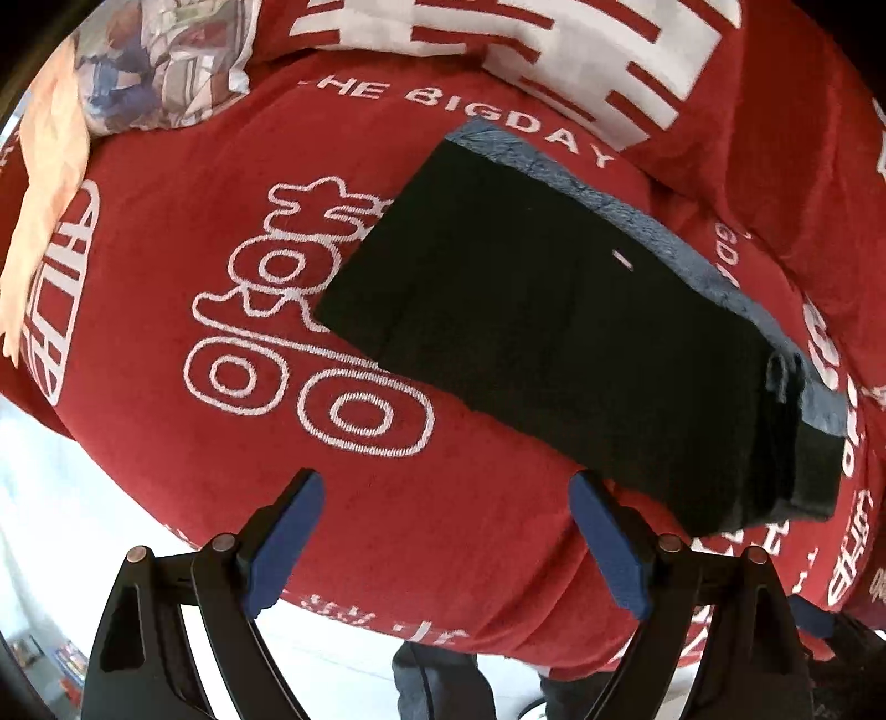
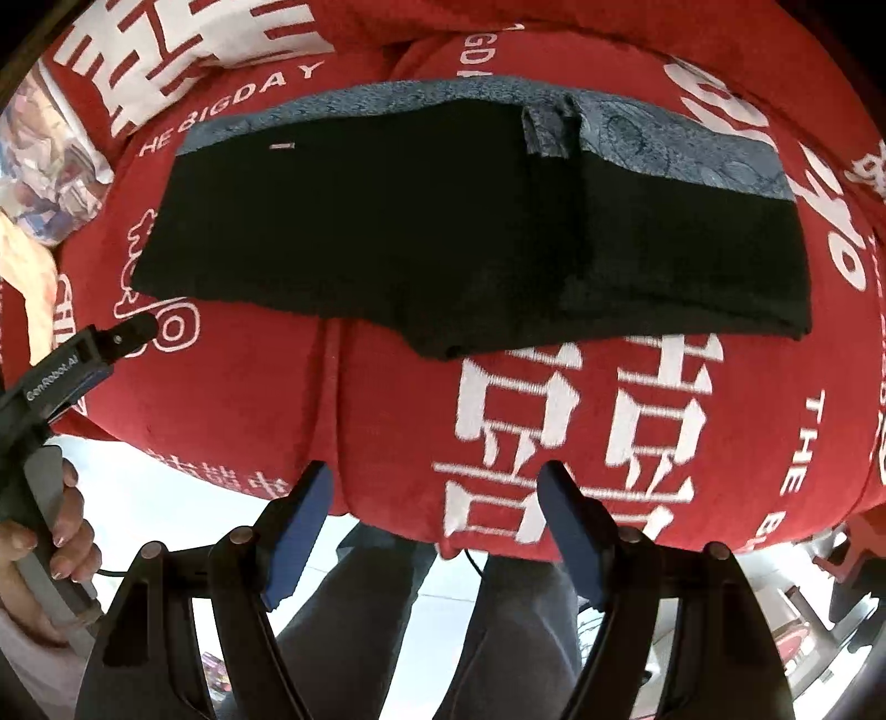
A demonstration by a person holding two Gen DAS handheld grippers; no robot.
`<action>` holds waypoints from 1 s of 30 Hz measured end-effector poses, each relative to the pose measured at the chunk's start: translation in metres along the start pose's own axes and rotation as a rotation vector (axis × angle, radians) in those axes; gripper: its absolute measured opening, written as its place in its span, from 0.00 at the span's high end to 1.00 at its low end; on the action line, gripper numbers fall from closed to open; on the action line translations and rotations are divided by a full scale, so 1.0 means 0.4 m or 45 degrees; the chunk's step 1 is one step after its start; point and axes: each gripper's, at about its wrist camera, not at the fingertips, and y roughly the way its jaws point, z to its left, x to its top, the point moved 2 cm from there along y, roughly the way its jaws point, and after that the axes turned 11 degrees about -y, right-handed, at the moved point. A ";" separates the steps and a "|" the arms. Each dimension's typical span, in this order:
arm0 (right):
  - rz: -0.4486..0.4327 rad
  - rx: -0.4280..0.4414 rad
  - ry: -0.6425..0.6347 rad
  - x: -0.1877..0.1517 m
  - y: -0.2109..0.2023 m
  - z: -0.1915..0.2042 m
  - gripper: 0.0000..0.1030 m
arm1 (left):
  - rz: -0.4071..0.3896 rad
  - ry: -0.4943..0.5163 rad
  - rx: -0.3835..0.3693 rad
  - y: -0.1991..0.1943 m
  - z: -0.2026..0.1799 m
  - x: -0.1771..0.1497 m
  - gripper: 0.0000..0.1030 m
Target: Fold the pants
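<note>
I see the black pants (image 2: 443, 232) lying folded flat on the red blanket (image 2: 387, 410), w/ a gray-blue strip along the far edge. My left claw (image 1: 446, 534) hangs over the blanket near the pants, jaws apart, nothing in it. My right claw (image 2: 434, 529) is apart too & empty, by the blanket's near edge.

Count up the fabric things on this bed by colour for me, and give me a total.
Black pants, folded with a grey-blue lining strip: 1
Red blanket with white lettering: 1
Red-and-white pillow: 1
Multicoloured patterned cushion: 1
Peach cloth: 1
Total: 5
</note>
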 end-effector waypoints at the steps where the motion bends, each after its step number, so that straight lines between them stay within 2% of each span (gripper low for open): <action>1: 0.003 -0.003 -0.006 0.007 0.006 -0.005 0.23 | -0.002 -0.012 0.002 0.009 0.000 0.003 0.12; 12: -0.014 -0.036 -0.126 0.124 0.083 -0.019 0.23 | -0.024 -0.142 0.008 0.079 0.019 0.039 0.12; 17: -0.073 -0.039 -0.135 0.164 0.099 -0.008 0.23 | -0.013 -0.129 0.028 0.100 0.017 0.045 0.12; 21: -0.104 -0.062 -0.175 0.191 0.120 0.005 0.23 | -0.018 -0.119 0.002 0.109 0.011 0.055 0.12; 23: -0.105 -0.045 -0.168 0.196 0.144 0.000 0.23 | -0.013 -0.137 -0.057 0.115 0.011 0.064 0.12; 26: -0.095 -0.011 -0.119 0.195 0.190 -0.022 0.23 | -0.017 -0.201 -0.218 0.115 0.026 0.075 0.12; 30: -0.152 0.038 -0.124 0.195 0.190 -0.021 0.15 | -0.006 -0.323 -0.446 0.120 0.074 0.080 0.12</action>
